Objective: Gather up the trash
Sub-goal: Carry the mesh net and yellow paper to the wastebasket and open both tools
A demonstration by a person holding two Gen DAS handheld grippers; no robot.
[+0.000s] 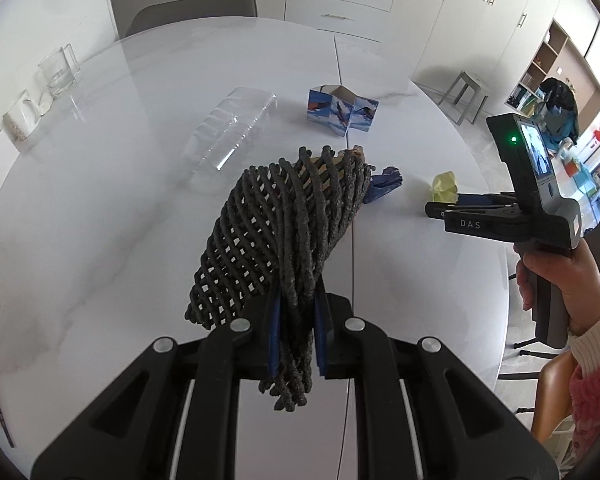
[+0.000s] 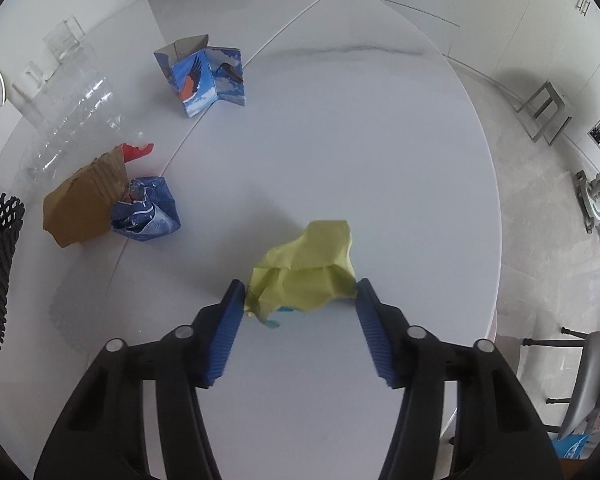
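Near the table's (image 2: 440, 128) right edge, yellow paper (image 2: 304, 268) lies between blue fingers (image 2: 230, 328).

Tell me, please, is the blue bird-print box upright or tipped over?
Upright: the box stands on the table, open top facing up.

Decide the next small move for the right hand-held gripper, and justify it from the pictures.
Probably close the right hand-held gripper fully: the crumpled yellow-green paper lies between its blue pads, which look not yet pressed on it.
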